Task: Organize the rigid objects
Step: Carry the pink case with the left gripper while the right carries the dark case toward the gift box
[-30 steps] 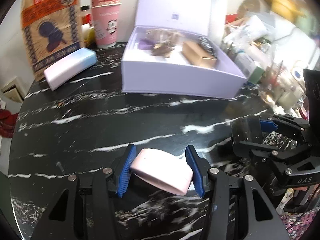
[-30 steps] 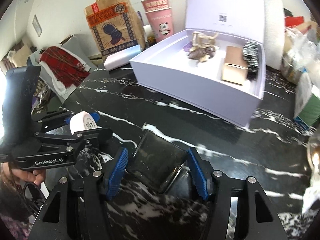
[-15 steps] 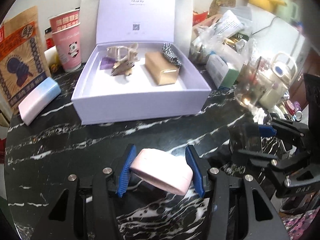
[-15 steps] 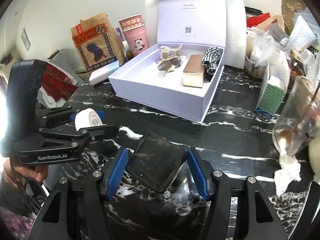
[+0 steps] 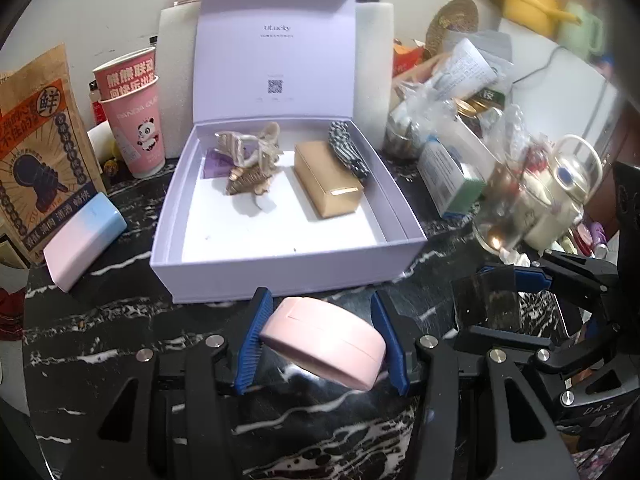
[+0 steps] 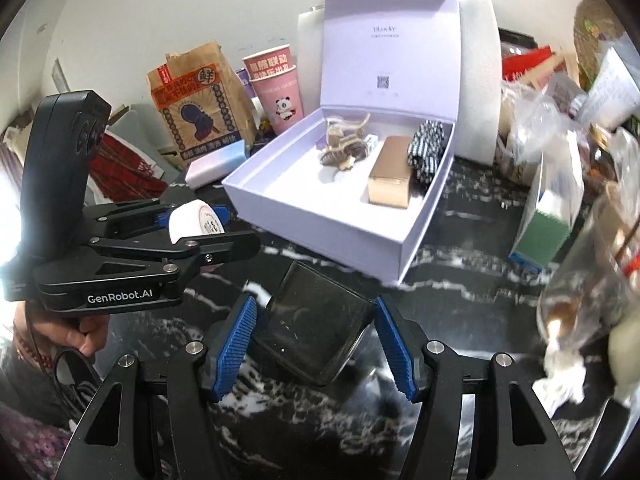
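Note:
My left gripper is shut on a flat round pink case, held above the black marble table just in front of the open lilac box. My right gripper is shut on a dark, glassy square block, also lifted off the table, short of the lilac box. Inside the box lie a gold carton, a beige hair claw and a checked black-and-white item. Each gripper shows in the other's view: the right gripper and the left gripper.
A pink-and-blue carton, stacked pink paper cups and a brown paper bag stand left of the box. Bottles, a green-white carton, a glass jar and plastic bags crowd the right. A hand grips the left handle.
Both grippers have risen with their loads and swung toward the lilac box, which now sits centred and closer in both views. The grips are unchanged.

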